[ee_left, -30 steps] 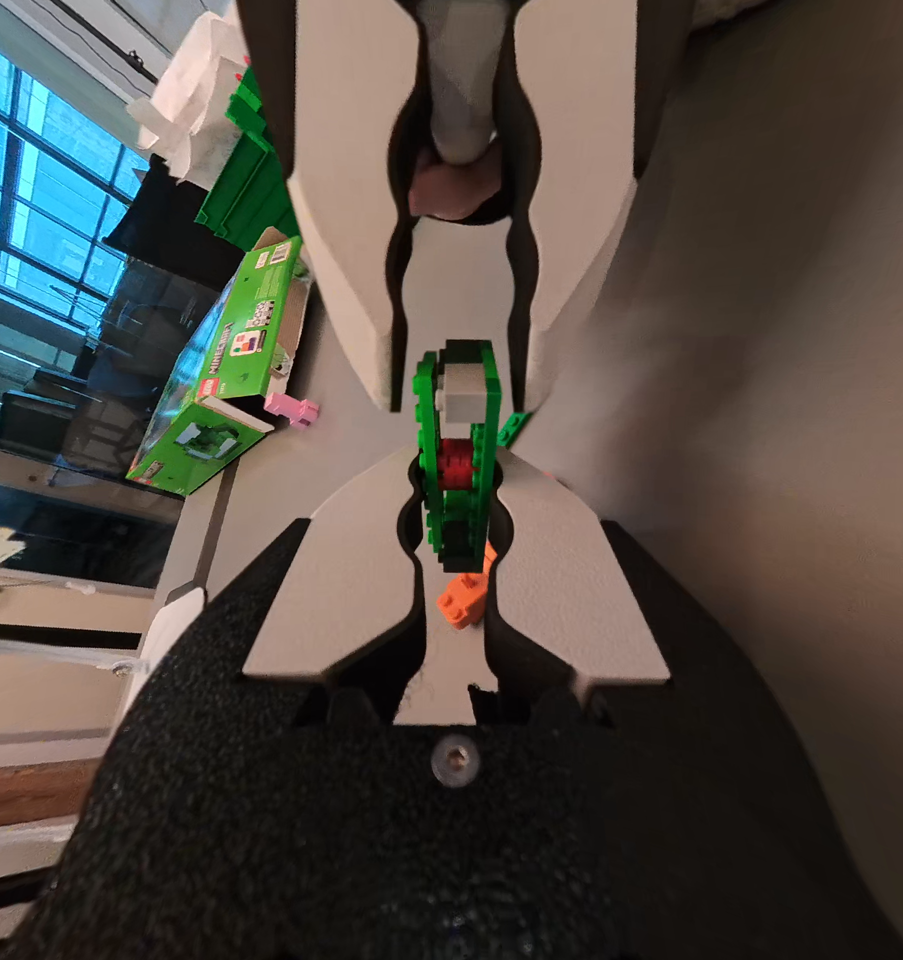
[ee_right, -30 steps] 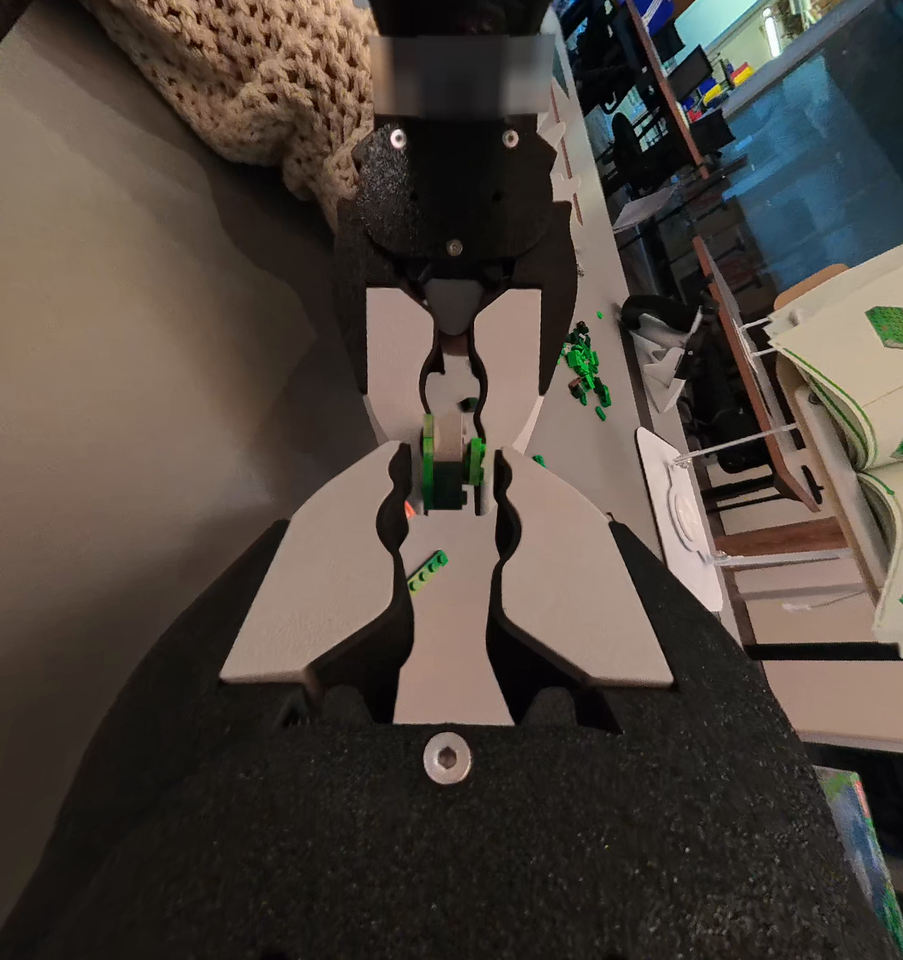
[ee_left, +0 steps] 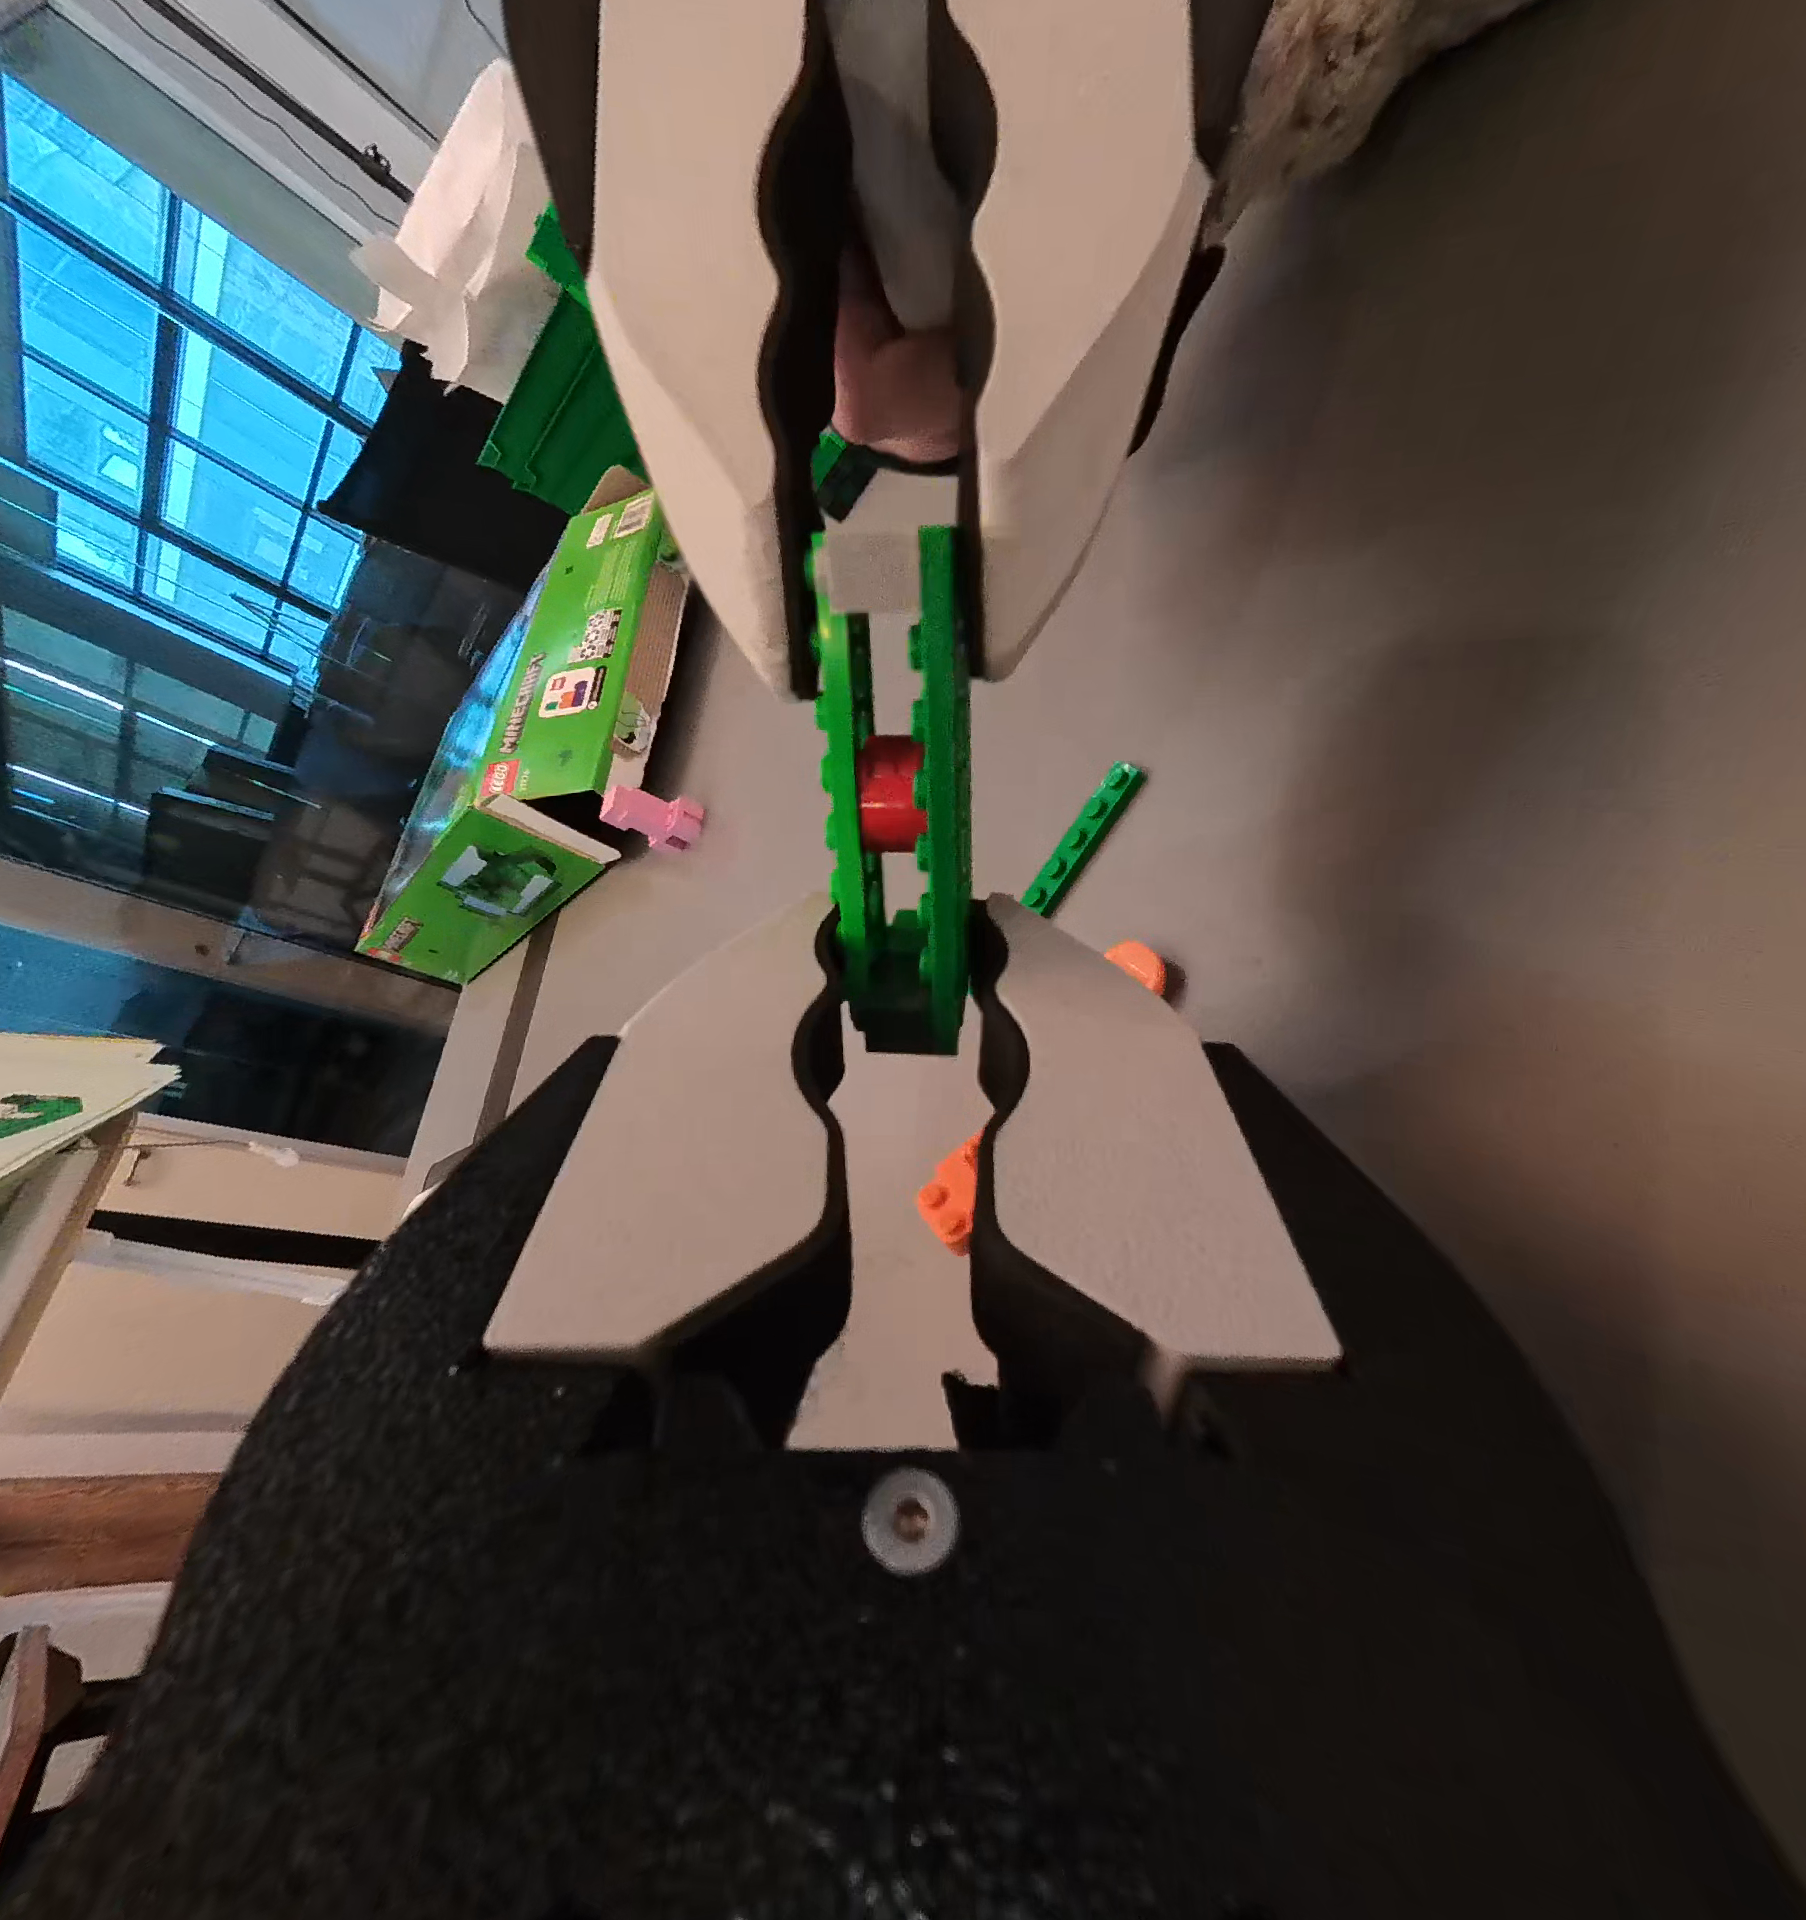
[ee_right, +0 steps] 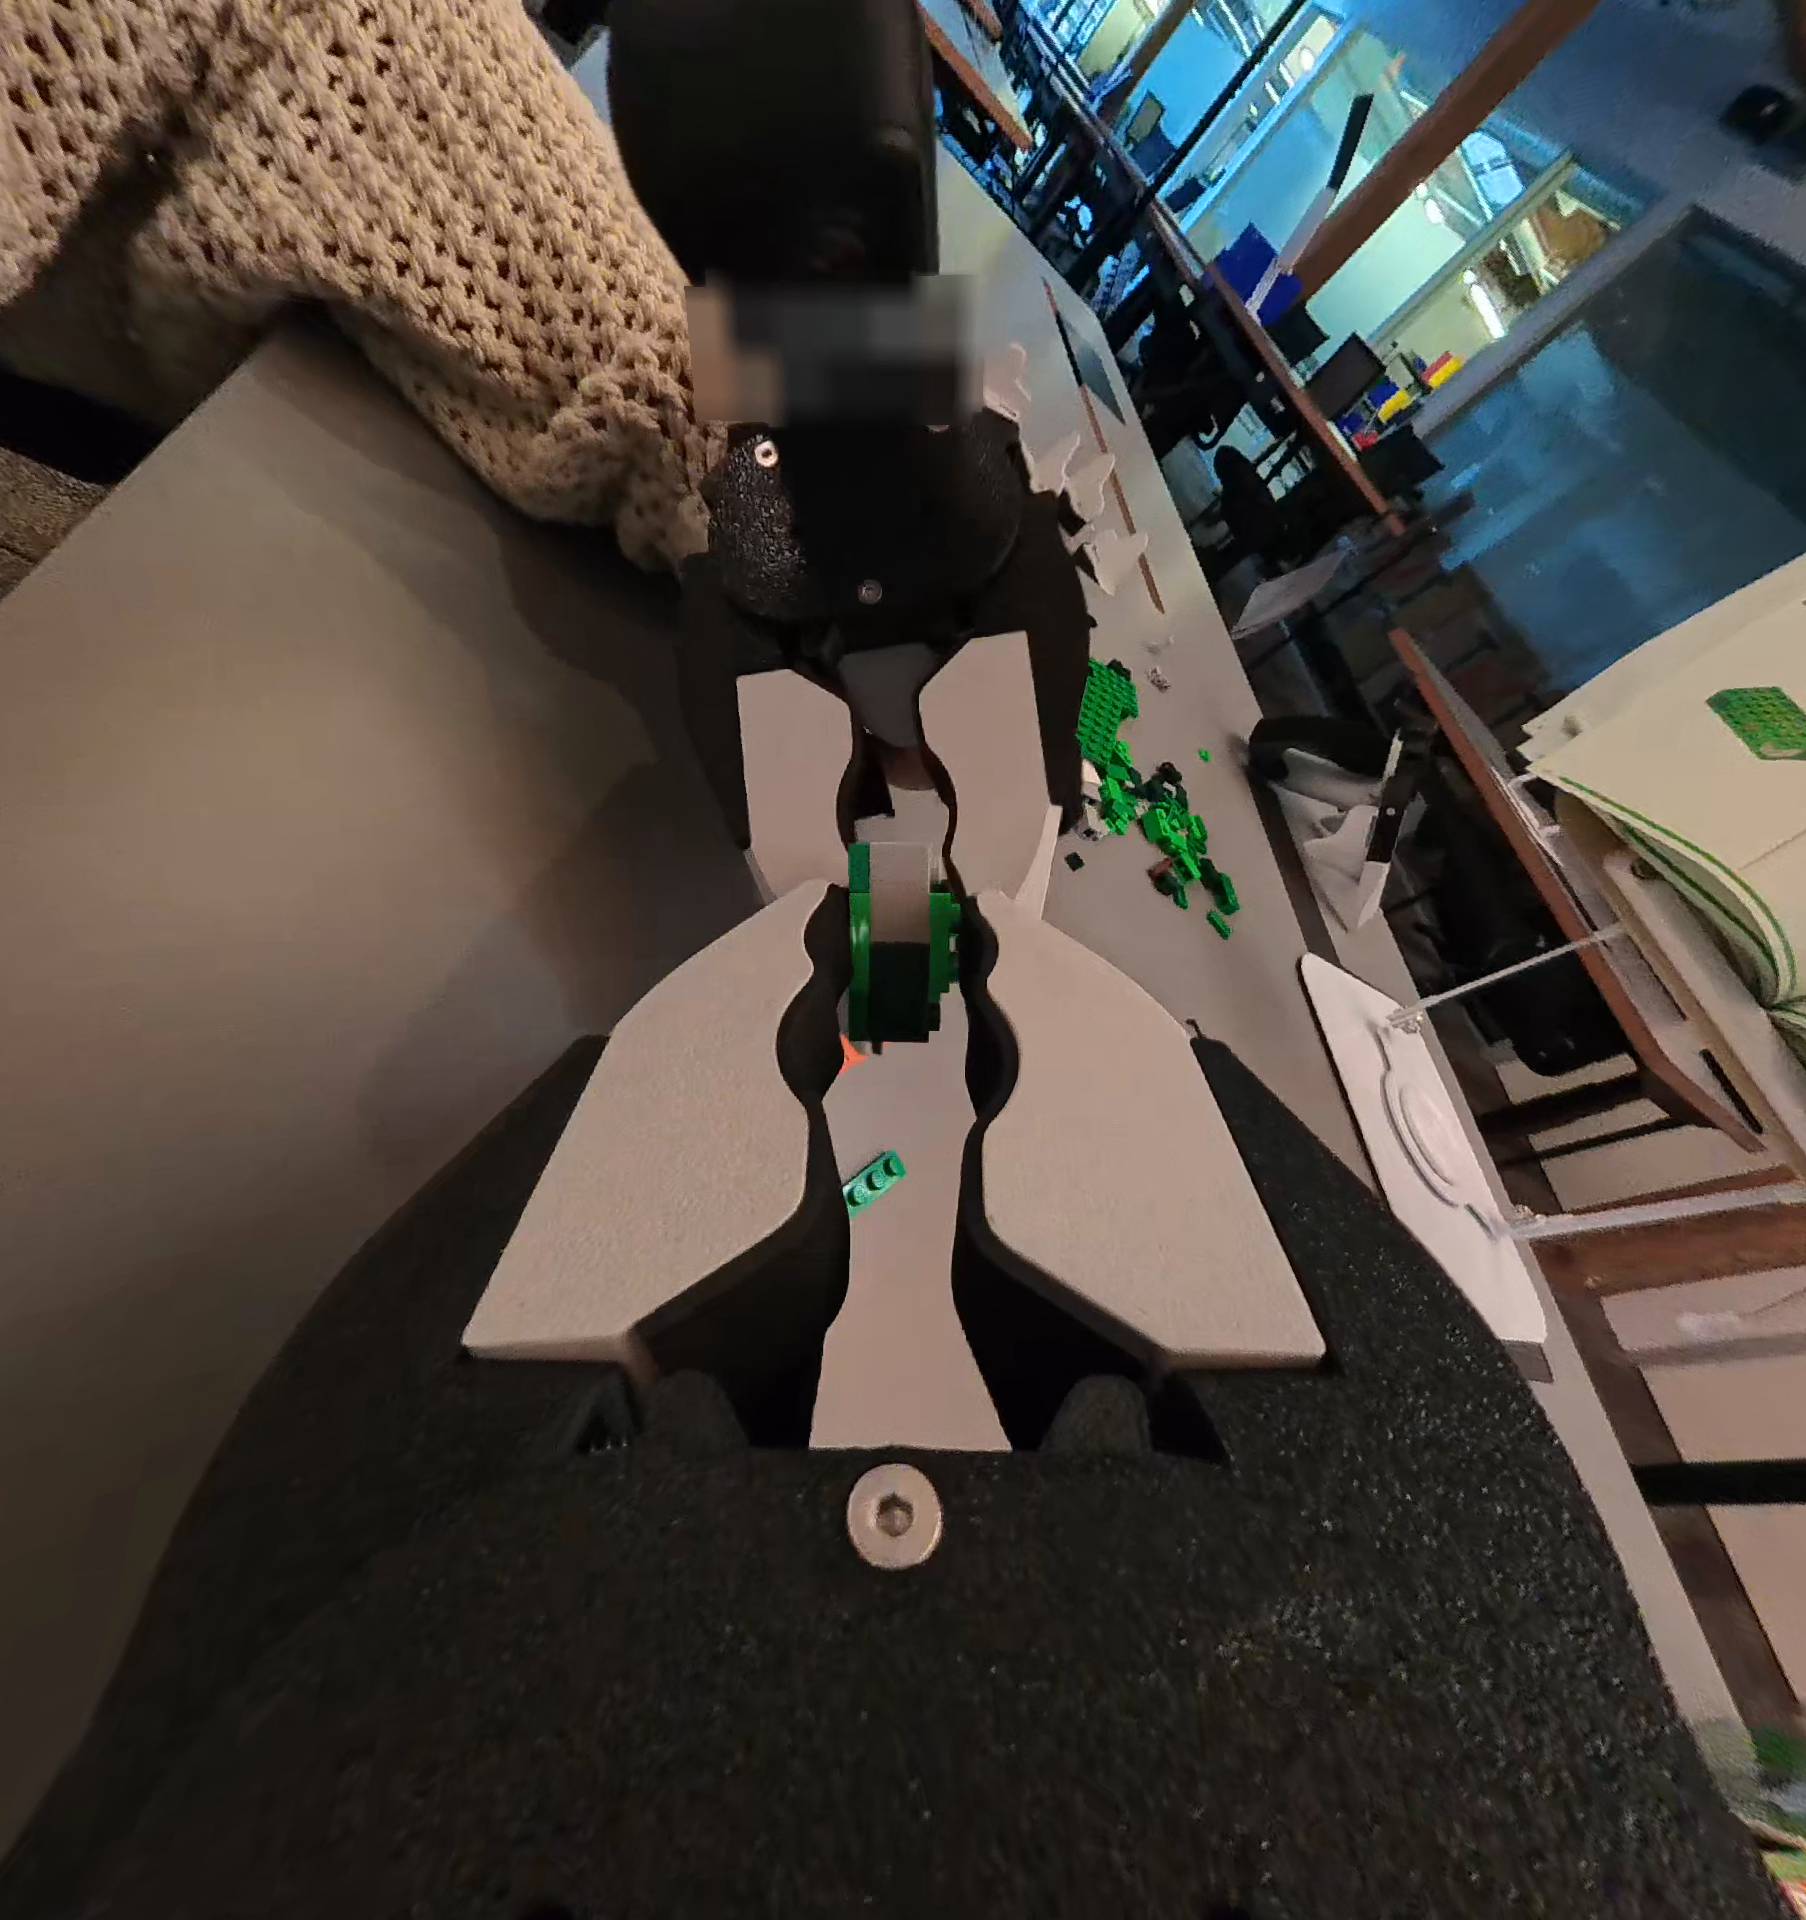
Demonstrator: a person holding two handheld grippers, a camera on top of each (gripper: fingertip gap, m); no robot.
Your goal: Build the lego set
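Holding one small green assembly (ee_left: 894, 790) between them, both grippers meet tip to tip above the grey table (ee_left: 1501, 727). The left gripper (ee_left: 904, 997) pinches the near end, its jaws narrow around the dark base bricks. The right gripper (ee_right: 904, 966) clamps the far end, by the pale grey block (ee_left: 868, 577).

Build: two thin green plates standing parallel, bridged by a red round piece (ee_left: 891, 795) mid-span, the grey block at one end and dark bricks at the other.

Handling, as I judge it:
- Light, rigid plastic; weight no issue.
- Smooth faces, so a shallow pinch could slip or twist.
- Weak at the stud joints: the plates are unsupported between bridges, and squeezing mid-span may bow them or pop the red piece.
- Best hold is over the bridged ends, where bricks back the plates, as both grippers have it now.

Loose on the table: a long green strip (ee_left: 1081, 840), orange bits (ee_left: 949, 1205), a pink piece (ee_left: 660, 816), the green set box (ee_left: 525, 790). Right wrist view shows a scatter of green bricks (ee_right: 1153, 800), the open instruction booklet (ee_right: 1730, 790) and a knitted sleeve (ee_right: 359, 229).

Against a second ago:
- Left wrist view: assembly looms larger and reads longer, with more plate exposed between the two sets of tips.
- Green strip shows further clear of the fingers; a second orange bit now shows.
- Right wrist view has tilted, with more sleeve and table in frame.
- Both grips unchanged.
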